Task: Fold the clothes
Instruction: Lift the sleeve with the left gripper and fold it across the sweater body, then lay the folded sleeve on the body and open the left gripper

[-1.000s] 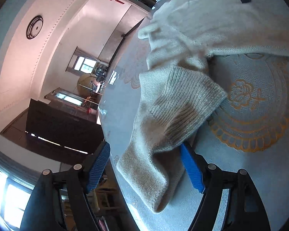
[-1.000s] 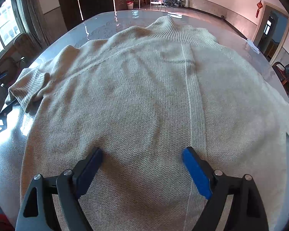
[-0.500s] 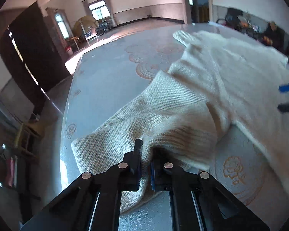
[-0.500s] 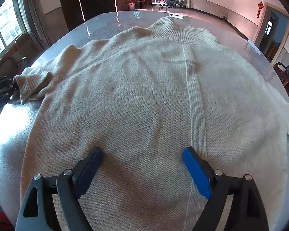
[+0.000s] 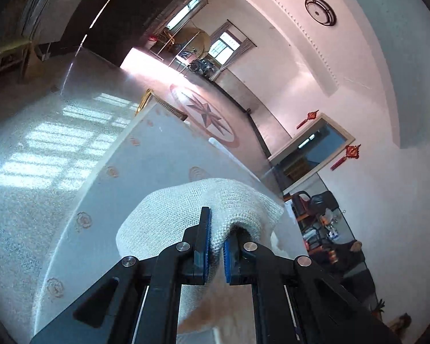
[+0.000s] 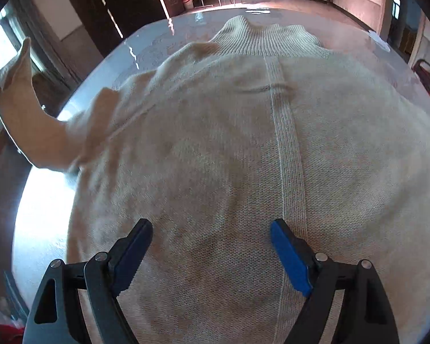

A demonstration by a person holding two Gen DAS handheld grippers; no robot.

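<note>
The left gripper (image 5: 215,253) has its fingers pressed together on a bunched fold of knit, the blue pads pinching the cloth between them. The right gripper (image 6: 210,255) has its fingers spread wide above the body of the garment with nothing caught between them, though the jaws are closing a little.

The table (image 6: 146,46) is the largest thing here, a pale surface with a glossy cover and faint rosette prints along its edge (image 5: 83,219). Across most of it lies the sweater (image 6: 243,149), cream-coloured, spread flat with its ribbed collar (image 6: 263,38) at the far end and a knitted stripe (image 6: 286,143) running down its middle between the right gripper's fingers. A small crease crosses that stripe below the collar.

The sleeve (image 6: 23,109) on the left side is lifted off the table, rising toward the picture's left edge, where something dark holds its end; that is probably the left gripper, though the edge is too distorted to be sure. In the left wrist view the sleeve's end (image 5: 186,215) humps up over the closed fingers, and the cloth hangs down below them.

Beyond the table are a tiled floor with a star inlay (image 5: 206,113) and a doorway (image 5: 309,149) hung with red ornaments.
</note>
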